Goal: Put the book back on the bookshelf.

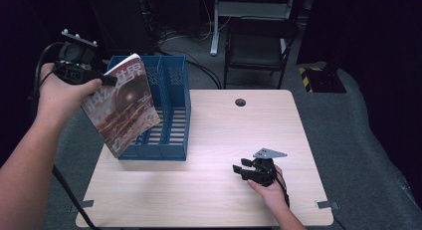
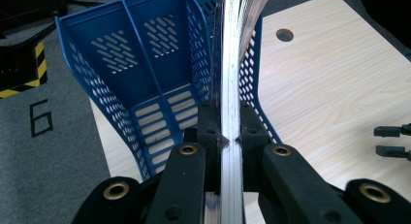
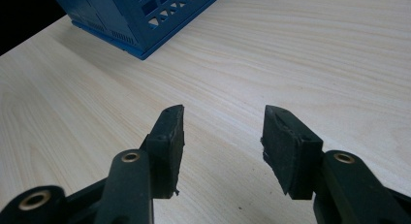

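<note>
Dark room, pale wood-grain table (image 1: 214, 190). Thin glossy magazine with a red-brown cover (image 1: 122, 103) hangs tilted over the left front of the blue perforated plastic file rack (image 1: 169, 110), above the table, pinched at its top edge by the left gripper (image 2: 229, 138), jaws clamped tight on the pages. Looks light, floppy, slick; grip near the spine so it won't sag or slip. Right gripper (image 3: 223, 146) rests on the table, jaws apart, empty.
</note>
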`<state>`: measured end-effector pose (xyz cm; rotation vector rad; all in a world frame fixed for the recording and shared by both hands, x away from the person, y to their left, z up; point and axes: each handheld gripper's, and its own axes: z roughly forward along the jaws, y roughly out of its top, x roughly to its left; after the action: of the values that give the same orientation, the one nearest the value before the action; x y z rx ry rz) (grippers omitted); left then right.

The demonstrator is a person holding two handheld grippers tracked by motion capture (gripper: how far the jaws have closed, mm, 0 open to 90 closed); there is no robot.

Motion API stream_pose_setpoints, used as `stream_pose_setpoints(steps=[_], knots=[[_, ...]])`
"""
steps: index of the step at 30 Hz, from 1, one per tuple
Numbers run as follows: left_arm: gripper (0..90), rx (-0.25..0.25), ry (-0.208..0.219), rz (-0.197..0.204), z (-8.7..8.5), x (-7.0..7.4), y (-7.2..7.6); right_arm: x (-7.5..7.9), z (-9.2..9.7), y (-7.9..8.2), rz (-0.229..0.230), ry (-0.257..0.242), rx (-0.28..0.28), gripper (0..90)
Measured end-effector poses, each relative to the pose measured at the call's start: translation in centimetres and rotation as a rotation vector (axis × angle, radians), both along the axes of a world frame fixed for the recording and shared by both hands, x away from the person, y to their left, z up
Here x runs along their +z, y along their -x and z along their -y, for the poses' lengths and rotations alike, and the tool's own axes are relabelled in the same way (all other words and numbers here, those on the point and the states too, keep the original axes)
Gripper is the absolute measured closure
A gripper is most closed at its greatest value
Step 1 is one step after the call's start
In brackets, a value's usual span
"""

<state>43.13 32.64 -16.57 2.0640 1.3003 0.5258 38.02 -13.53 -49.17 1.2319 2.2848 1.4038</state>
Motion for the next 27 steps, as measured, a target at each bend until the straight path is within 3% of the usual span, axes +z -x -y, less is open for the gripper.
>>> stream_pose_setpoints(steps=[11, 15, 27], knots=[[83.7, 0.044, 0.001, -0.015, 0.1, 0.0, -0.7, 0.0, 0.0, 0.0, 0.006, 0.002, 0.003, 50.1], [83.7, 0.083, 0.015, -0.002, 0.2, 0.0, -1.0, 0.0, 0.1, 0.0, 0.002, 0.0, 0.003, 50.0], [83.7, 0.141, 0.026, 0.017, 0.1, 0.2, -2.1, 0.1, 0.1, 0.0, 0.004, -0.003, -0.003, 50.1]])
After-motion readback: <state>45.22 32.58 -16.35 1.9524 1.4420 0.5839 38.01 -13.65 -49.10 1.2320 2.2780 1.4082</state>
